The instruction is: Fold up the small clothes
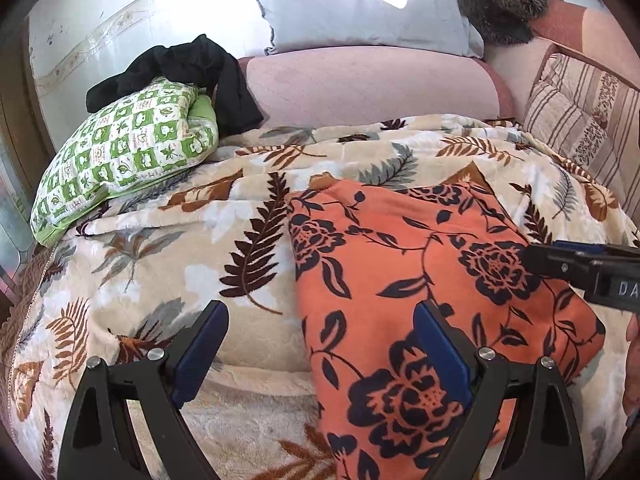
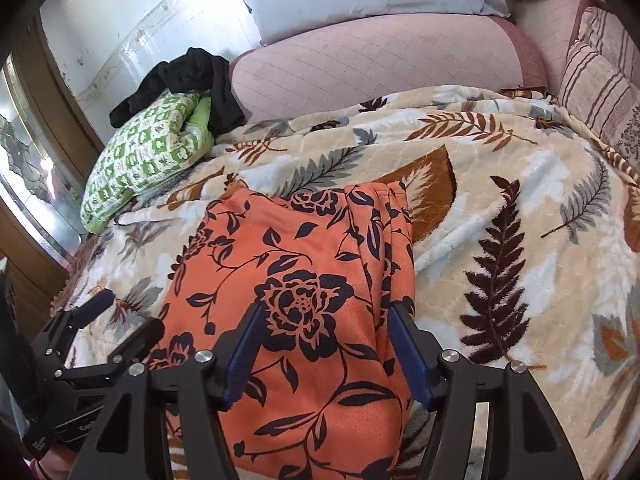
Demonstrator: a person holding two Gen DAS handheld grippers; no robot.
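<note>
An orange garment with a dark floral print lies folded flat on the leaf-patterned blanket. It also shows in the right wrist view. My left gripper is open, its jaws straddling the garment's left edge just above it. My right gripper is open over the garment's near right part, holding nothing. The right gripper's tip shows in the left wrist view at the garment's right edge. The left gripper shows in the right wrist view at the left.
A green-and-white checked pillow with a black garment on it lies at the back left. A pink bolster, a pale blue pillow and striped cushions line the back. The blanket also shows to the right.
</note>
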